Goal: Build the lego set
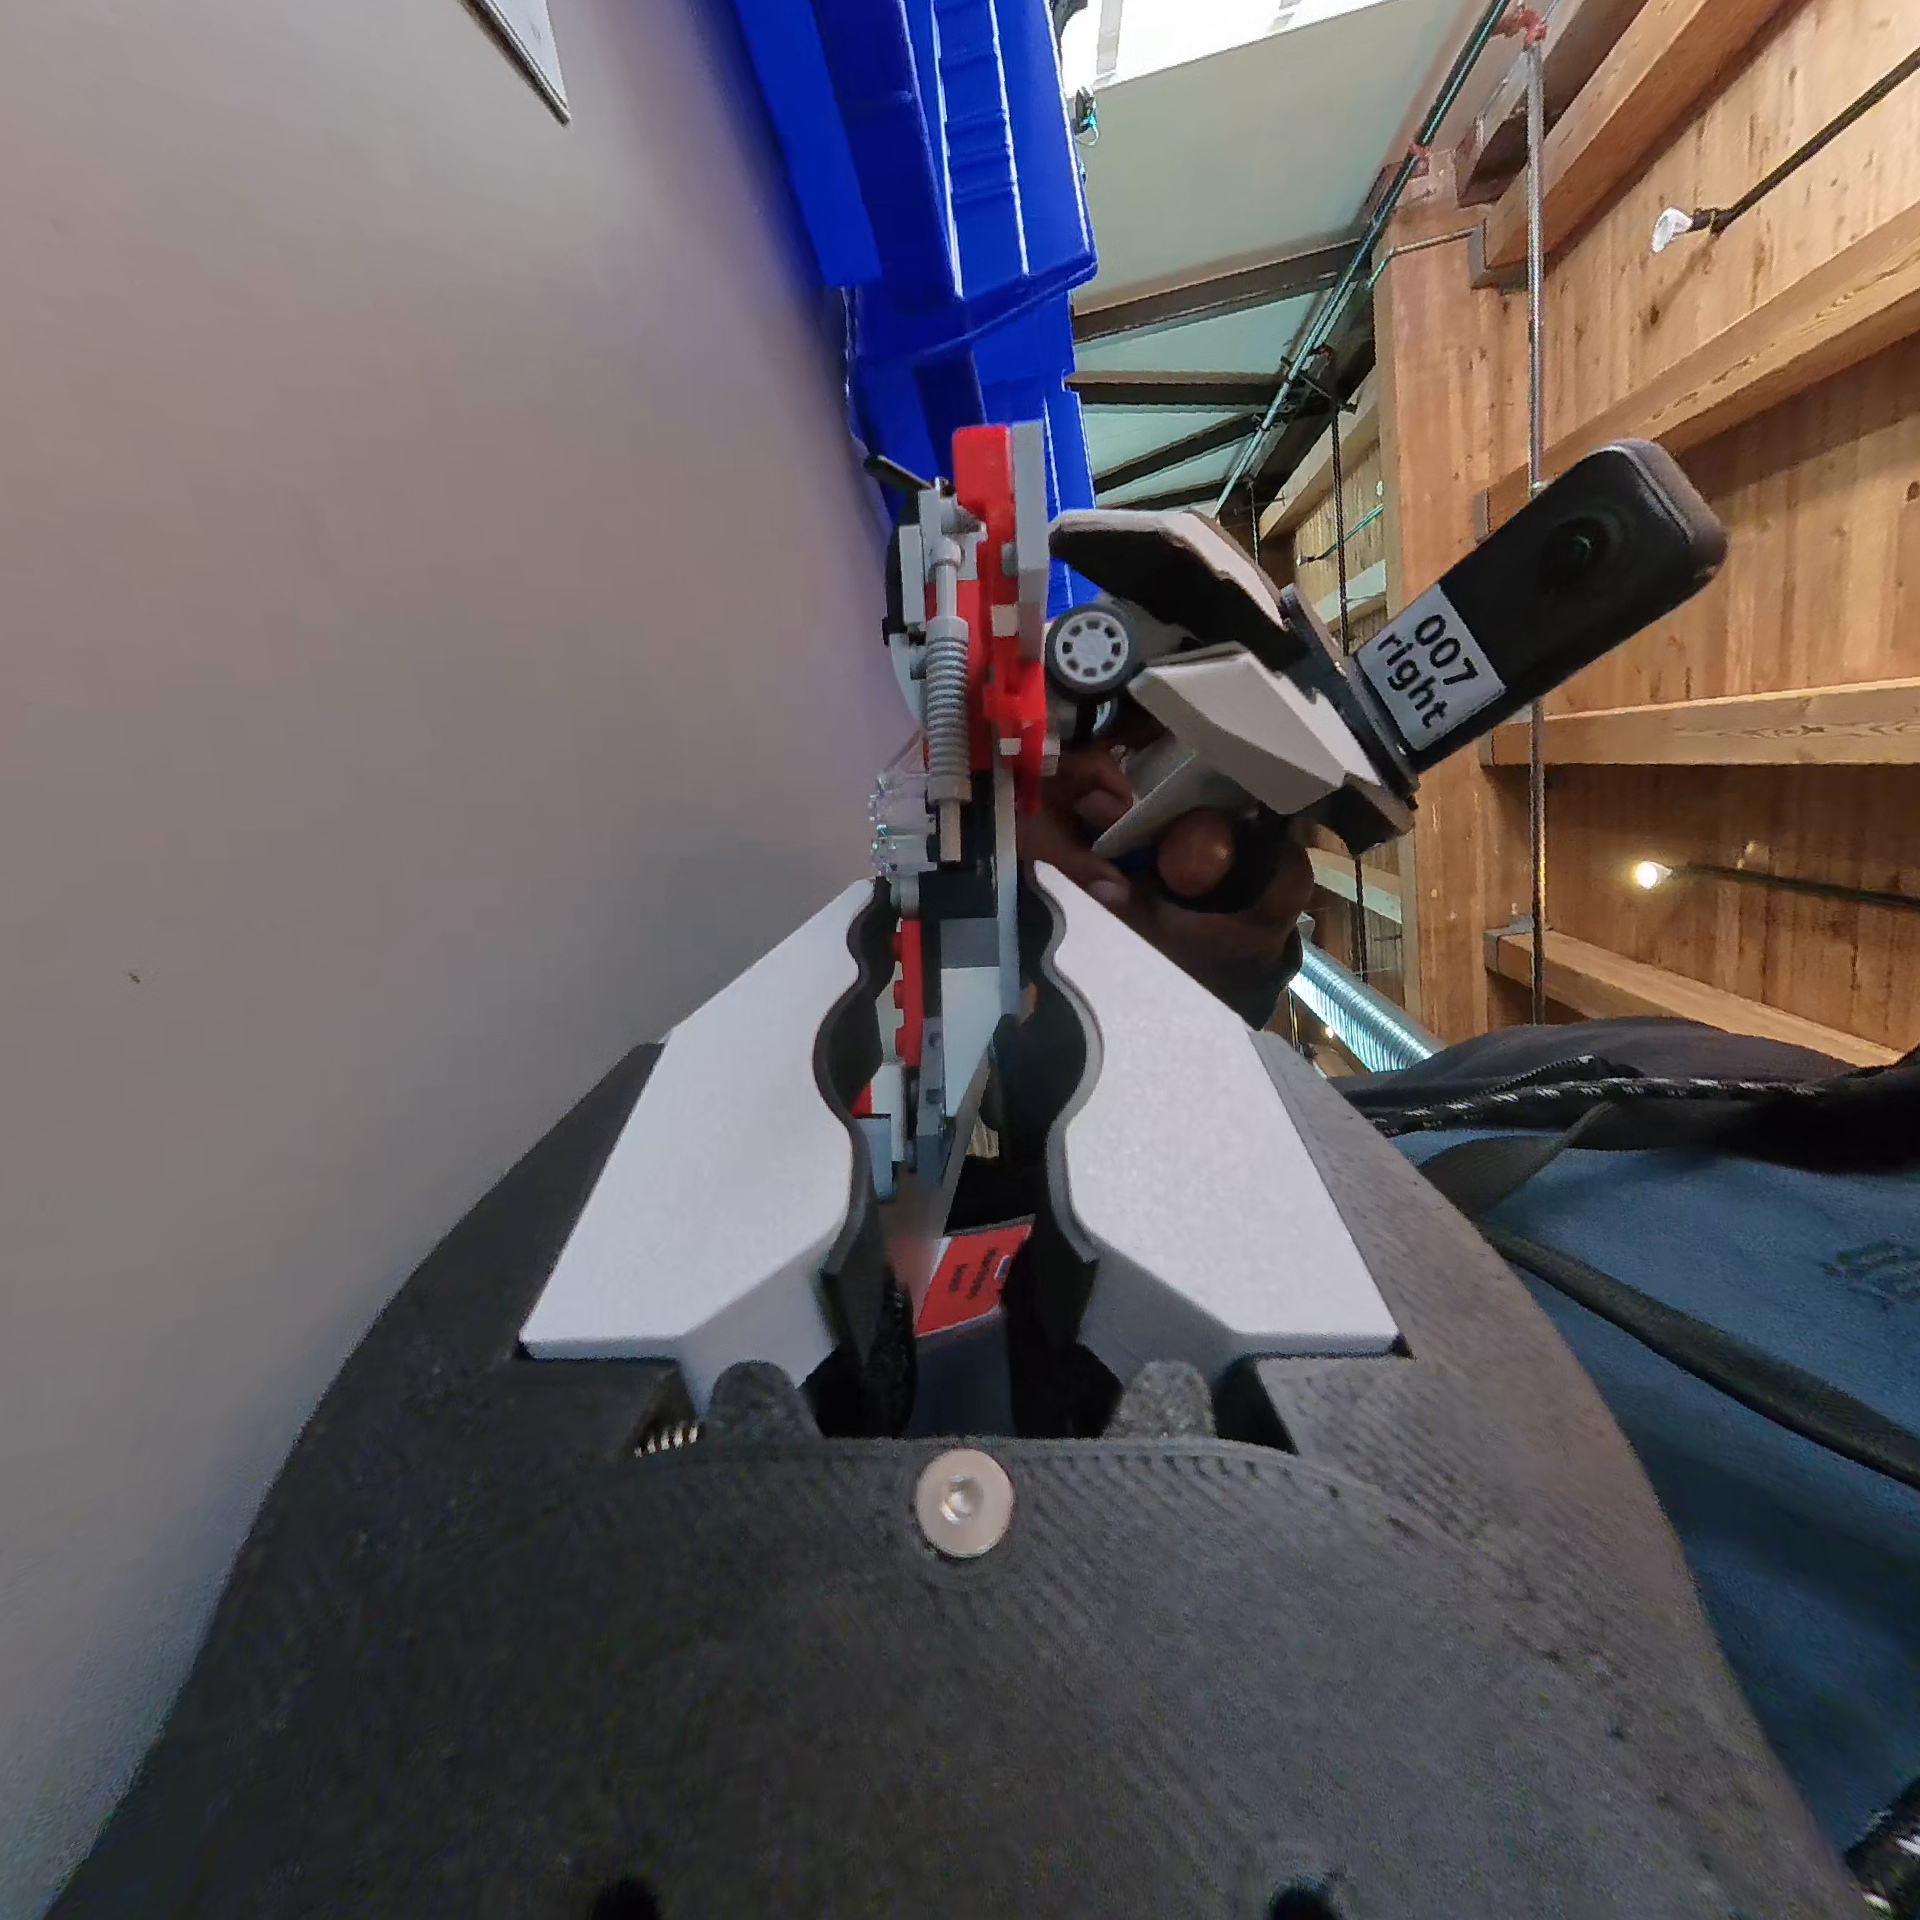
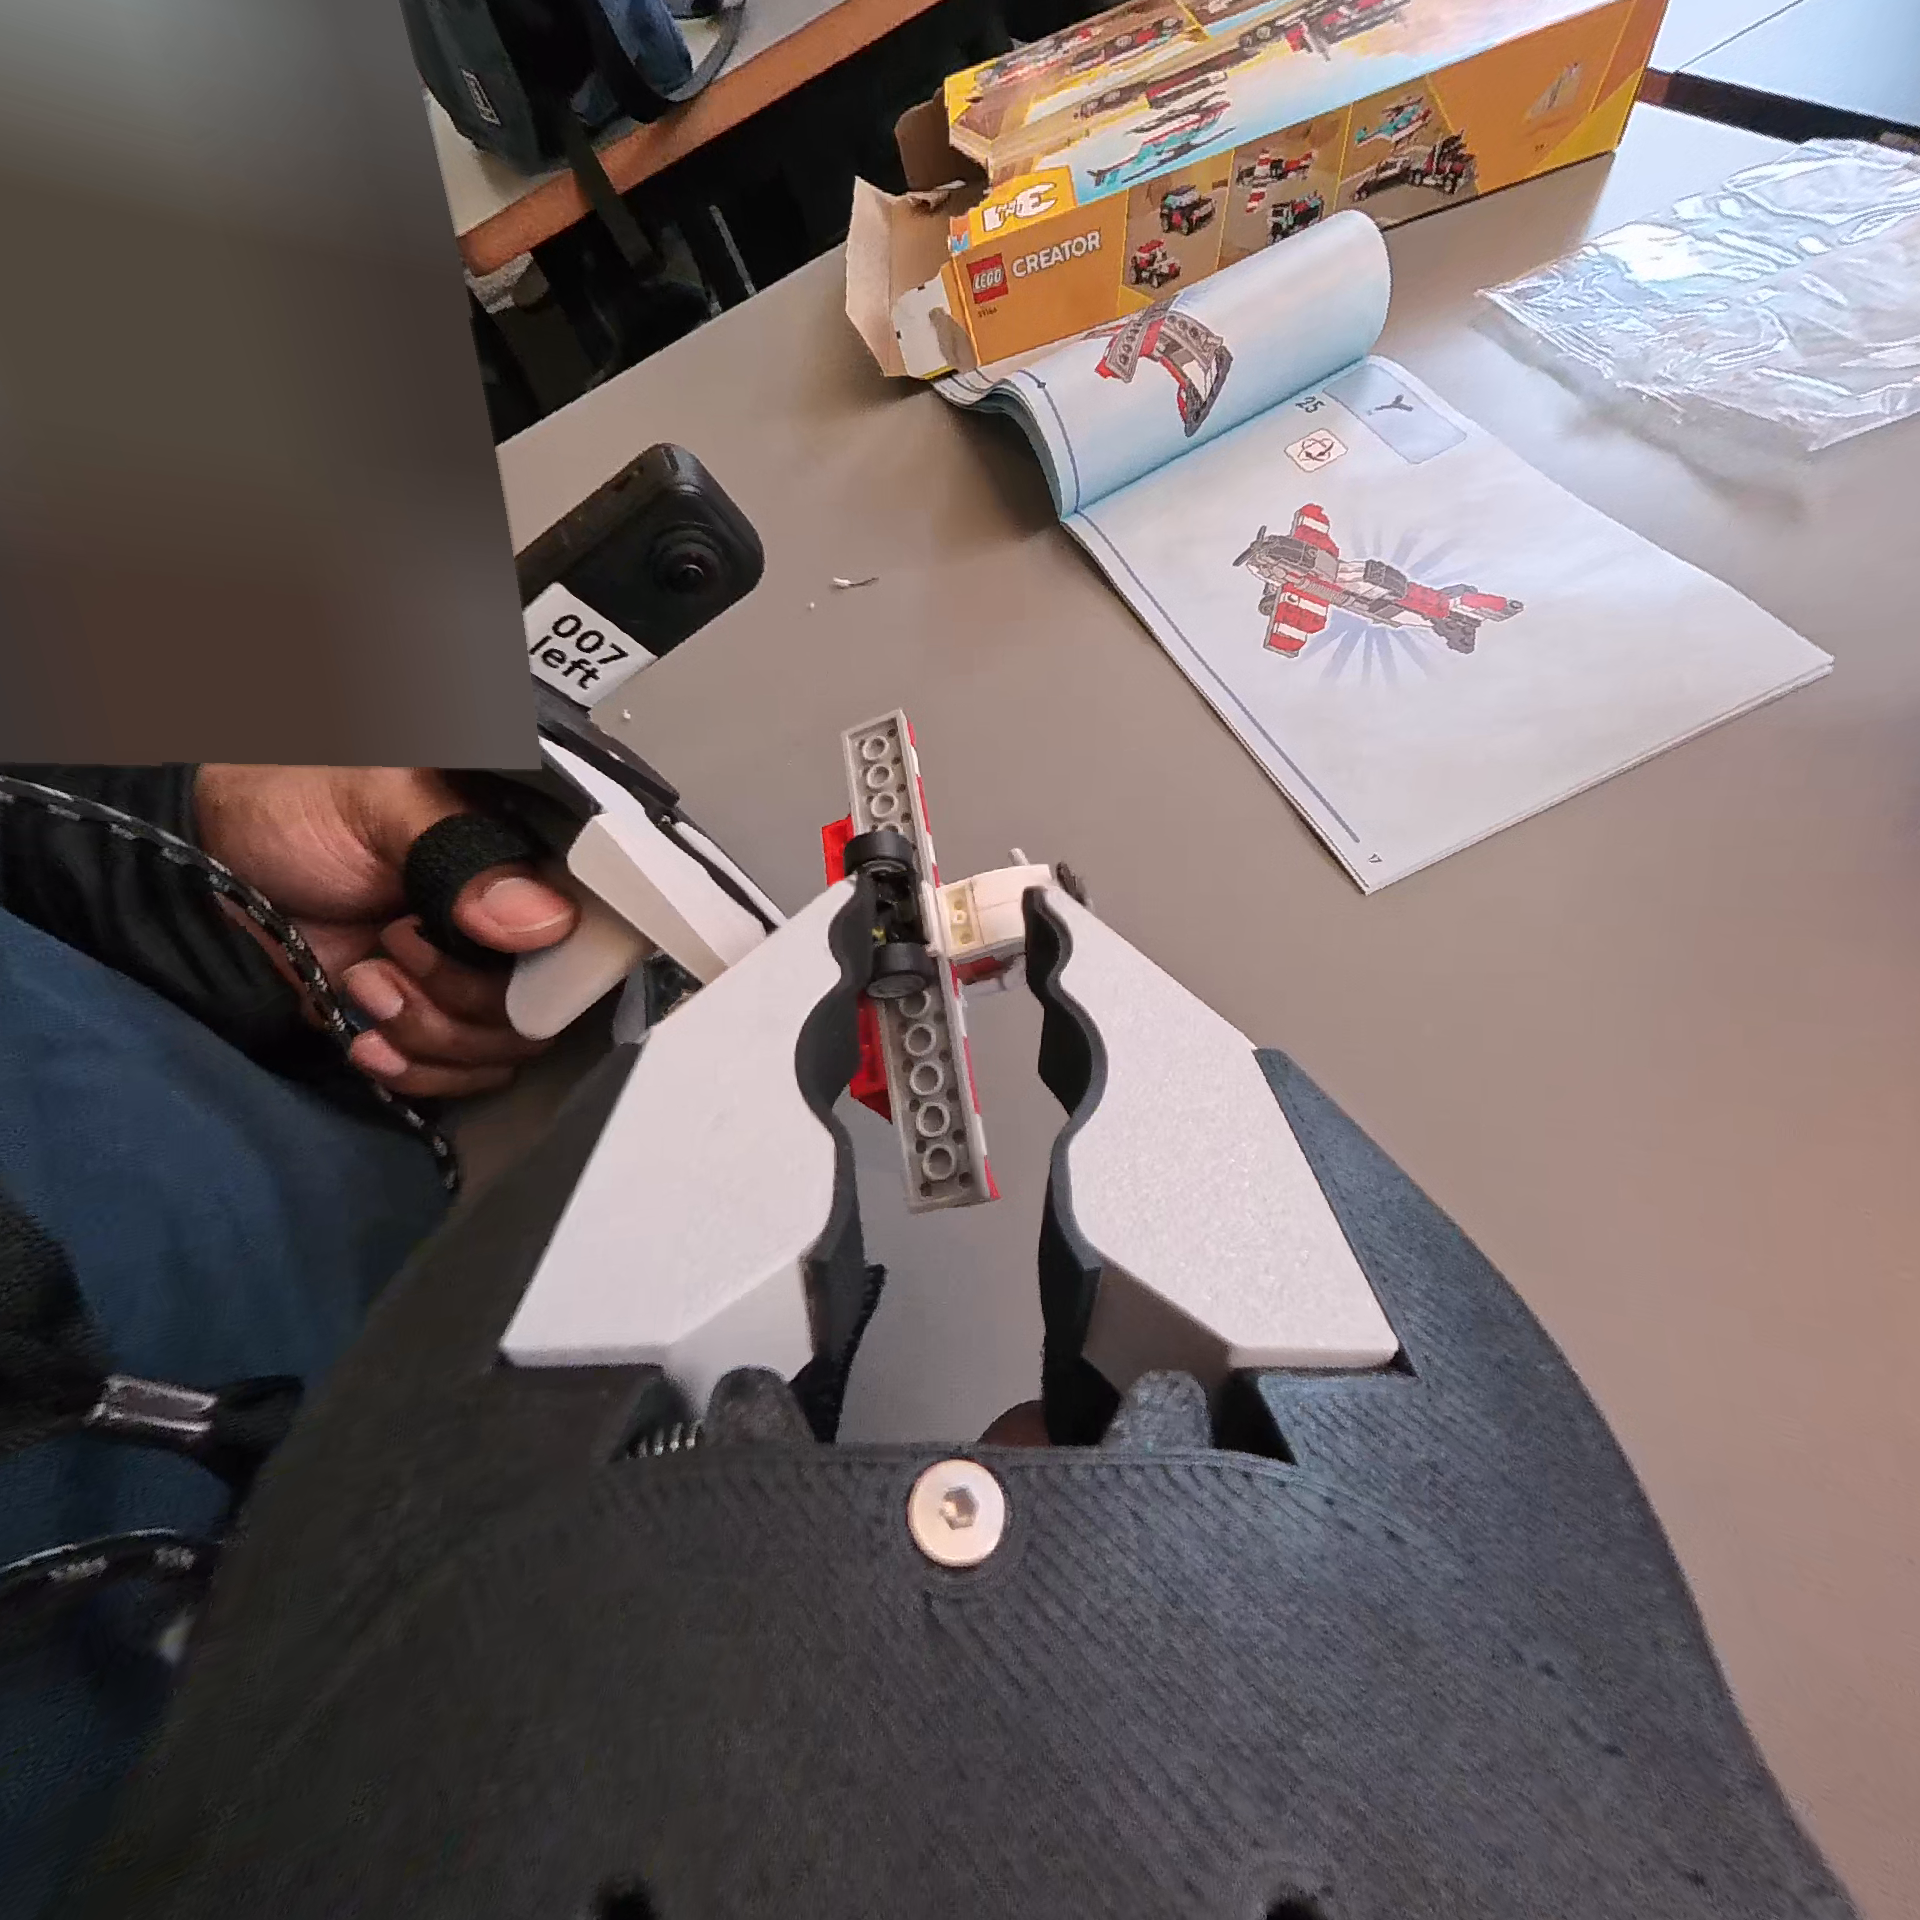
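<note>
My left gripper point(image 1: 956, 904) is shut on a red, grey and white lego plane model point(image 1: 987, 623) and holds it up on edge in the air. My right gripper point(image 1: 1091, 623) meets the model from the right and is shut on a small wheel-and-axle piece point(image 1: 1086, 644) held against it. In the right wrist view the black wheel piece point(image 2: 888, 914) sits between my right gripper's point(image 2: 940, 904) tips, against the model's long grey plate point(image 2: 925, 1070). The left gripper's white finger point(image 2: 644, 925) shows at left.
On the grey table point(image 2: 1455, 1091) lie an open instruction booklet point(image 2: 1403, 623), a yellow lego box point(image 2: 1247, 156) and a clear plastic bag point(image 2: 1745, 291). Blue bins point(image 1: 935, 156) stand beyond the model. A person's hand point(image 2: 416, 914) holds the left gripper. The grippers' ends are close to 6 cm from one another.
</note>
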Demonstrator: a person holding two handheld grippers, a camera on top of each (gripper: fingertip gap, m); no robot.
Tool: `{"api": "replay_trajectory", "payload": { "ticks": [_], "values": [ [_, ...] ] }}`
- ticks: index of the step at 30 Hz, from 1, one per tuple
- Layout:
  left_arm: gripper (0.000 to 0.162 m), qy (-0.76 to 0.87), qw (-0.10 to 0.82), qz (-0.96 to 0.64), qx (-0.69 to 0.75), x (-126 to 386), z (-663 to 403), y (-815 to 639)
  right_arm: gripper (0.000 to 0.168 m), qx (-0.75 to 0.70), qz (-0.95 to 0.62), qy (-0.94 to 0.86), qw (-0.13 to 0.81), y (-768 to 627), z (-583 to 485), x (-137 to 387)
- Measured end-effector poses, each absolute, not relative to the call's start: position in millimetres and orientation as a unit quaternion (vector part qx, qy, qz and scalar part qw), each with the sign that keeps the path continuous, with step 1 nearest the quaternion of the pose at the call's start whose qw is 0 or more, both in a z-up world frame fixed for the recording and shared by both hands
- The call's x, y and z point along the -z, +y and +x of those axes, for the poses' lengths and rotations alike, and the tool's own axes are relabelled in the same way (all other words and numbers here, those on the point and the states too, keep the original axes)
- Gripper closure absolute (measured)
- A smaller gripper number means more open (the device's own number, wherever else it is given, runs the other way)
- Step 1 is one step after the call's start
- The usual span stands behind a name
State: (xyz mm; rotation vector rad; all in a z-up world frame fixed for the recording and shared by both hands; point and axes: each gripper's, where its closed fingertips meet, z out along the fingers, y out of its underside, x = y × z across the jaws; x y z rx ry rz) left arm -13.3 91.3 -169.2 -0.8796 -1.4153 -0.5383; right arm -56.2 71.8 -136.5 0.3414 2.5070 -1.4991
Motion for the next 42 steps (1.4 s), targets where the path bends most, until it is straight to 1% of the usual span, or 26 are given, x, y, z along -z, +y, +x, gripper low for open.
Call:
{"api": "replay_trajectory", "payload": {
  "ticks": [2,5,8,9,11,15,19,28,36,42],
  "values": [
    [0.140,-0.617,0.636,-0.394,0.242,169.6,-10.7,92.2,0.136,0.509,0.124,0.844,0.114,74.4,-57.9,135.5],
    [0.140,-0.607,0.631,-0.413,0.249,168.1,-4.6,91.9,0.124,0.505,0.149,0.834,0.162,81.2,-60.0,136.4],
    [0.140,-0.589,0.623,-0.445,0.259,165.5,4.8,93.7,0.105,0.485,0.172,0.820,0.250,88.7,-51.5,140.7],
    [0.140,-0.582,0.619,-0.458,0.261,165.2,8.3,94.8,0.102,0.480,0.183,0.809,0.286,90.4,-48.2,140.0],
    [0.140,-0.570,0.612,-0.480,0.264,165.5,14.3,96.5,0.096,0.471,0.203,0.792,0.330,94.0,-44.9,141.3],
    [0.140,-0.562,0.613,-0.491,0.259,165.3,18.1,95.9,0.090,0.445,0.235,0.780,0.372,100.1,-35.7,151.7],
    [0.140,-0.562,0.623,-0.478,0.259,163.4,16.7,94.3,0.090,0.434,0.275,0.756,0.406,101.2,-23.6,159.3],
    [0.140,-0.544,0.621,-0.503,0.257,163.8,20.4,98.3,0.093,0.458,0.304,0.729,0.409,90.6,-15.4,152.0],
    [0.140,-0.534,0.616,-0.523,0.248,164.5,21.9,101.1,0.112,0.462,0.302,0.718,0.423,87.4,-13.9,149.3],
    [0.140,-0.521,0.617,-0.542,0.233,162.8,24.2,102.5,0.119,0.468,0.288,0.711,0.438,88.2,-7.1,145.6]
  ]
}}
